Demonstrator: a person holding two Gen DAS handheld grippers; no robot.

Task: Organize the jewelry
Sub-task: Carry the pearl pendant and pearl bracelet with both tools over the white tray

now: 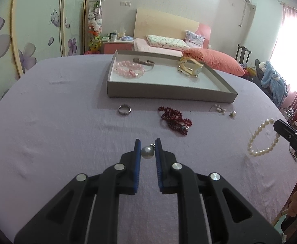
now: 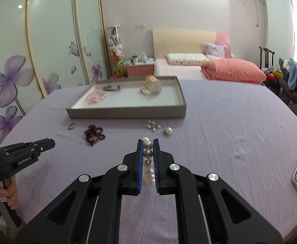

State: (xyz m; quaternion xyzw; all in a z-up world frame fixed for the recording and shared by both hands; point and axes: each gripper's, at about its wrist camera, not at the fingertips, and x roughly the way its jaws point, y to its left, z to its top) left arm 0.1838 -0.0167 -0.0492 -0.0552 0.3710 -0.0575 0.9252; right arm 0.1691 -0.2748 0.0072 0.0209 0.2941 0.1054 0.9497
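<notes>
The left gripper (image 1: 147,145) pinches a single grey pearl pendant (image 1: 147,151) between its blue pads, the small metal loop pointing away toward the grey tray (image 1: 168,92), just above the lilac cloth (image 1: 57,142) and well short of the tray. The right gripper (image 2: 147,145) is clamped on a white pearl bracelet (image 2: 148,160), its beads strung in a line along the fingers, long axis aimed at the tray. Just before the tray's near wall lie a silver ring (image 1: 124,109), dark red beads (image 1: 176,120) and small pearl earrings (image 1: 219,109).
</notes>
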